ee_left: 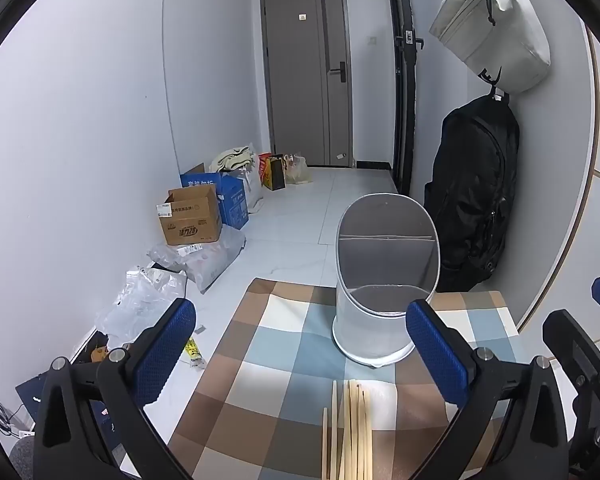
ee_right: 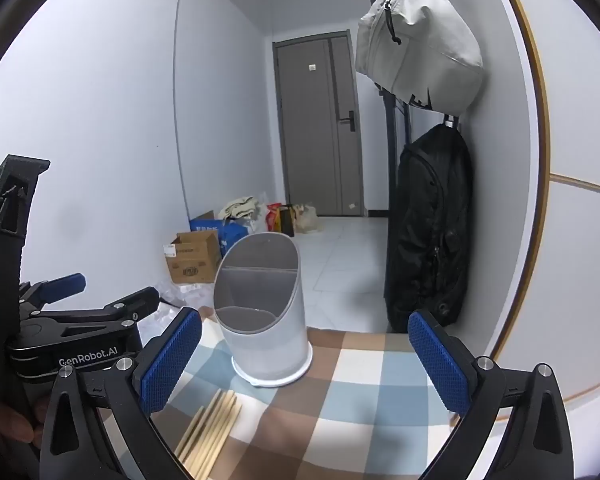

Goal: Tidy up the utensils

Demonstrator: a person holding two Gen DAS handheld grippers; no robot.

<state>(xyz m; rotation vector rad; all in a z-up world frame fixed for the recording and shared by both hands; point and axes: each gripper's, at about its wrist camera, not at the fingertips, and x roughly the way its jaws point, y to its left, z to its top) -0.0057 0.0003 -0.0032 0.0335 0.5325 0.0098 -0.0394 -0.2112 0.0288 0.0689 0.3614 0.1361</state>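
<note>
Both claws, left (ee_left: 300, 354) and right (ee_right: 306, 354), gape empty over worktop (ee_left: 260, 360); chopsticks (ee_left: 350, 428) lie before holder (ee_left: 380, 280), backpack (ee_left: 476, 200) behind.

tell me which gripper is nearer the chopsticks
Left. The left gripper hangs right over the chopsticks, open jaws straddling them. The right gripper sits off to their right, open.

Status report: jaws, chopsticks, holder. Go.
Left gripper and right gripper: jaws wide open, empty. Chopsticks bundled flat on the checked cloth, untouched. Holder upright behind them, compartments look empty. Path clear.
</note>
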